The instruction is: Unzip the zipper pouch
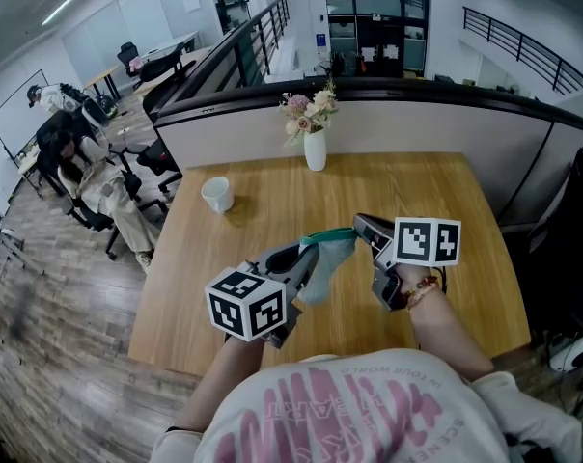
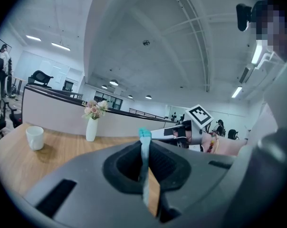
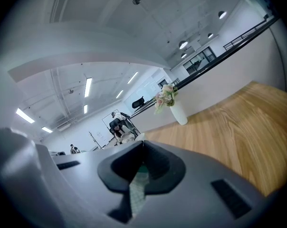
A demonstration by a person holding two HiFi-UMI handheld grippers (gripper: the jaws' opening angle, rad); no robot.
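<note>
Our left tongs (image 1: pixel 293 270) and right tongs (image 1: pixel 369 231) clamp the teal zipper pouch (image 1: pixel 327 257) between them; tugging could slip the right's seemingly shallow pinch.

A white vase (image 1: pixel 315 149) of flowers (image 1: pixel 308 108) stood at the wooden table's (image 1: pixel 446 201) far edge; a white cup (image 1: pixel 216 194) sat apart, to its left.

Head view looks steeply down; all 3 views share the vase (image 1: pixel 315 149).
</note>
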